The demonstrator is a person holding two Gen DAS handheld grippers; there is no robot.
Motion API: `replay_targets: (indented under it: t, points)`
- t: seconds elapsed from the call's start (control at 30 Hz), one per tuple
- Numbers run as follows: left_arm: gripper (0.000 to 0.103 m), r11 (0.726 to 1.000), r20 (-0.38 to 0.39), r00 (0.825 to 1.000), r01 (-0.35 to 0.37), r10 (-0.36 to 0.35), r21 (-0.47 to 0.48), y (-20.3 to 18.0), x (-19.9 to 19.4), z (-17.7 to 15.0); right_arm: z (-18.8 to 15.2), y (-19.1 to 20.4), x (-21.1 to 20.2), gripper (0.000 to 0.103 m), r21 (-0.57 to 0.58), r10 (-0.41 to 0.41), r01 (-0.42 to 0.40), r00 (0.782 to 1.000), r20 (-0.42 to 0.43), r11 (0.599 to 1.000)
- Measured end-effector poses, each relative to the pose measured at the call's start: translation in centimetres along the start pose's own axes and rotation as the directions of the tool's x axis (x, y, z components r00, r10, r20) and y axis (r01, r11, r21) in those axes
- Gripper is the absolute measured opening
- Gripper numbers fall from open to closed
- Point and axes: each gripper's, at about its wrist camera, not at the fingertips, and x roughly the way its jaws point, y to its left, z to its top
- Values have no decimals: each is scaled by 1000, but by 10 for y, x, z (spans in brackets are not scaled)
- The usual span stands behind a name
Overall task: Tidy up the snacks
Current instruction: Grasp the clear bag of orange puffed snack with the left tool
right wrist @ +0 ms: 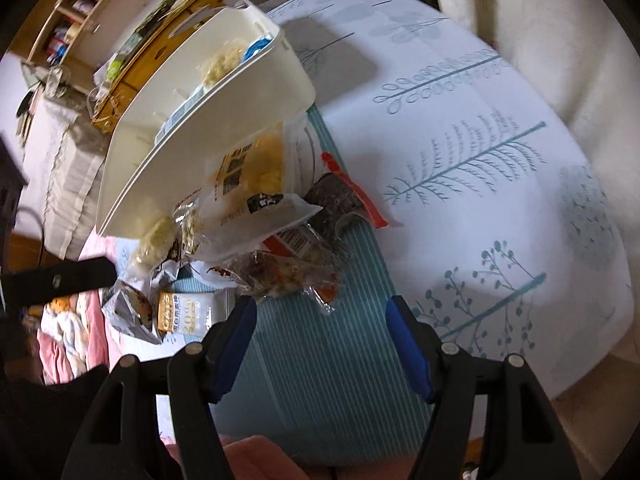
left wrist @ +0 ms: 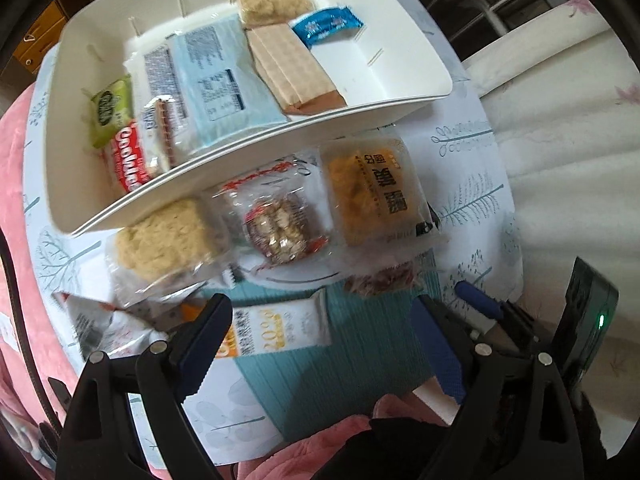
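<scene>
A white tray (left wrist: pixel 404 76) at the top of the left wrist view holds several packets, among them a blue one (left wrist: pixel 326 26) and a red one (left wrist: pixel 128 156). Loose snacks lie in front of it: a pale crumbly cake (left wrist: pixel 168 236), a nut packet (left wrist: pixel 280 224) and an orange packet (left wrist: pixel 372 192). My left gripper (left wrist: pixel 320 320) stands wide open above a white-and-orange packet (left wrist: pixel 276 328), not touching it. In the right wrist view my right gripper (right wrist: pixel 320 320) is open and empty over the teal mat (right wrist: pixel 320 380). A clear nut packet (right wrist: pixel 280 276) lies just beyond its fingertips, below the tray (right wrist: pixel 208 136).
A tablecloth (right wrist: pixel 480 160) with tree prints covers the table, whose edge runs along the right. Pink fabric (left wrist: pixel 16 200) lies left of it, with a silver packet (left wrist: pixel 92 320) nearby. Wooden shelves (right wrist: pixel 100 12) stand behind the tray. The right gripper's blue pad (left wrist: pixel 480 300) shows beside my left one.
</scene>
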Motion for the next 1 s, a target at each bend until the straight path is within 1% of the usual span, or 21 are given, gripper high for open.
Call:
replay_targets:
  t: [0.1,0.23,0.33,0.47,0.63,0.7,0.73,0.83,0.9,0.93,0.97,1.0]
  points:
    - [90,1000,-24,1000,-6,6,-3,-10,14,11,0,3,6,67,-61,30,-30,1000,-1,998]
    - [90,1000,-56,998,-26,27,3,-24,33,26,-2,7,18,67,-147,35,-33,999,9,989]
    - [90,999,-78,996,-43,43,4,-33,47,35,-3,9,22,67,-189,69,-63,997,24,980]
    - [90,998,-97,993,-62,61,-6,-41,62,45,-1,10,29,67,-233,96,-87,995,27,969]
    - [90,997,-109,992,-71,67,-29,-47,77,58,5,2,31,67,-246,135,-122,990,40,962]
    - [90,997,-112,992,-68,63,-41,-48,81,60,8,-3,33,64,-240,155,-142,987,35,960]
    - [90,997,-115,992,-65,59,-49,-49,84,62,10,-5,33,60,-240,167,-156,986,27,958]
    - [90,995,-121,991,-67,58,-69,-51,90,66,13,-6,34,58,-254,188,-181,982,1,950]
    - [90,994,-129,989,-76,66,-75,-53,95,68,15,-7,36,51,-263,206,-204,978,-22,943]
    - [90,993,-136,988,-86,74,-82,-53,98,69,16,-7,37,45,-267,212,-214,977,-36,940]
    - [88,992,-141,987,-88,75,-91,-52,100,69,16,-7,38,41,-271,217,-221,975,-45,937]
    - [86,991,-144,987,-86,71,-100,-53,102,70,17,-8,39,40,-275,227,-234,972,-57,933]
